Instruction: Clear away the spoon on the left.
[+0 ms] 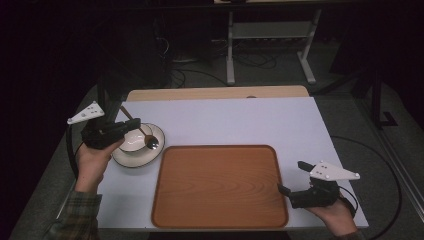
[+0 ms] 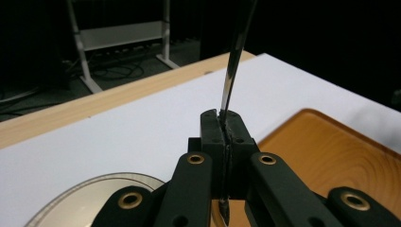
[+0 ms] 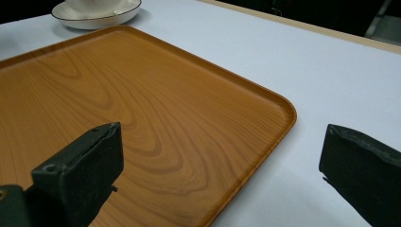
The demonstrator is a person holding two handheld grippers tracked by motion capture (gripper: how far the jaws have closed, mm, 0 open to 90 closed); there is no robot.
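Observation:
My left gripper [image 1: 133,126] is shut on the thin handle of a metal spoon [image 1: 151,143], which hangs tilted above a white cup [image 1: 131,142] on a dark-rimmed saucer [image 1: 131,160] at the table's left. In the left gripper view the jaws [image 2: 221,116] pinch the spoon handle [image 2: 232,66], which sticks up past them. A wooden tray [image 1: 220,185] lies bare in the middle. My right gripper [image 1: 292,177] rests open at the tray's right edge, and its jaws [image 3: 222,142] straddle the tray's corner [image 3: 265,109] with nothing between them.
The white table top [image 1: 250,122] has a bare wooden strip [image 1: 215,93] along its far edge. Beyond it stand a metal frame's legs [image 1: 230,55] and cables on a dark floor. The saucer [image 3: 94,19] shows at the far corner of the right gripper view.

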